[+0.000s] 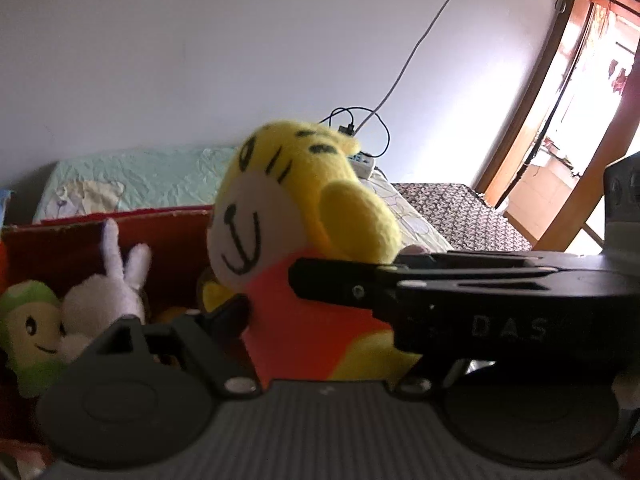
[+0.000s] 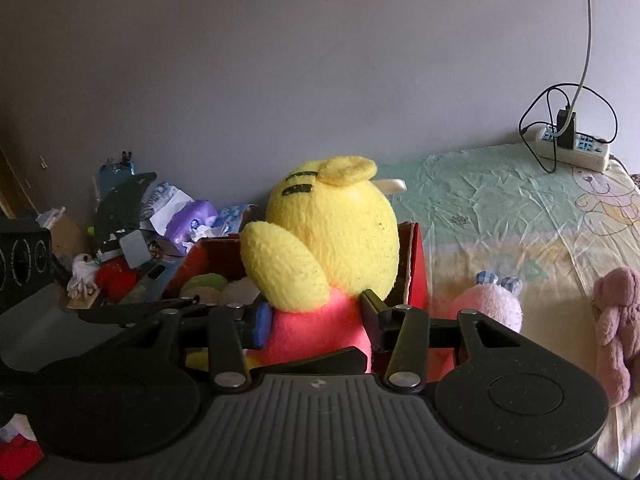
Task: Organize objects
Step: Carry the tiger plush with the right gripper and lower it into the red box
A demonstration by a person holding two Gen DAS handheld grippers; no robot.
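A yellow tiger plush in a red shirt (image 1: 296,216) is held up above a red cardboard box (image 1: 60,248). In the left wrist view it faces me; my left gripper (image 1: 268,300) is shut on its red body. In the right wrist view I see its back (image 2: 332,232); my right gripper (image 2: 316,320) is shut on its red body too. The right gripper's black finger (image 1: 440,280) crosses the left wrist view from the right. The box (image 2: 416,264) holds a white bunny plush (image 1: 108,292) and a green plush (image 1: 28,320).
A pink plush (image 2: 492,304) and a mauve bear plush (image 2: 616,320) lie on the bed sheet (image 2: 500,208) right of the box. A power strip (image 2: 572,148) with cables sits by the wall. Clutter (image 2: 132,232) is piled left of the box. A doorway (image 1: 572,120) stands far right.
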